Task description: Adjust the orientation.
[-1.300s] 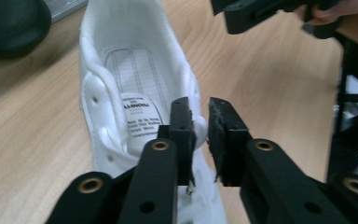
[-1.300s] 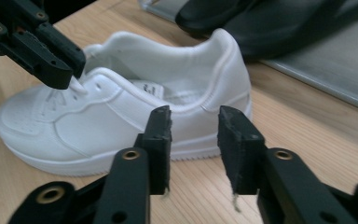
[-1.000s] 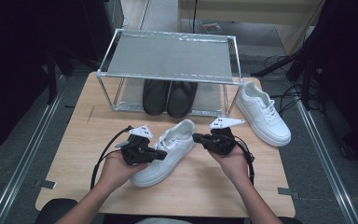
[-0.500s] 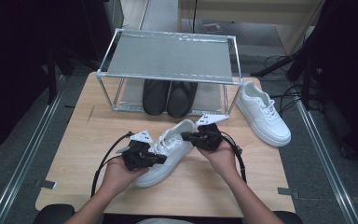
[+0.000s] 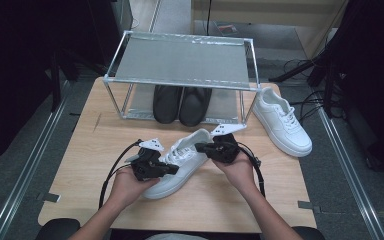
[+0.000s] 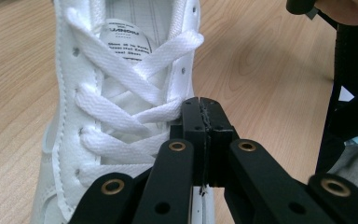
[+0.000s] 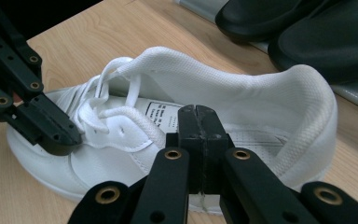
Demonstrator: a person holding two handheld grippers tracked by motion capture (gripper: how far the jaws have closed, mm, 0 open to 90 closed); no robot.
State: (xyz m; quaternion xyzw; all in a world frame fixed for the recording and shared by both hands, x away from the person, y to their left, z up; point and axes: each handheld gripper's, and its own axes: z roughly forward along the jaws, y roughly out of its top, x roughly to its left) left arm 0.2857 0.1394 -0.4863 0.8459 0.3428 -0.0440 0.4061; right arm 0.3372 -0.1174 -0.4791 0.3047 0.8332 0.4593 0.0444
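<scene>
Rack [image 5: 180, 62], black slippers [image 5: 181, 104] on bottom shelf

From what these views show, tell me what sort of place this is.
Probably a lab or workshop set up for recording shoe-tidying tasks, not a home. A bare wooden table holds a metal shoe rack with black slippers under it, cables trail on the floor, and handheld grippers work a white sneaker.

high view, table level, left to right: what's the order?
Left claw → white shoe between the claws → right claw → second white shoe at the table's right edge. The black slippers lie farther back under the metal rack, so I left them out.
</scene>
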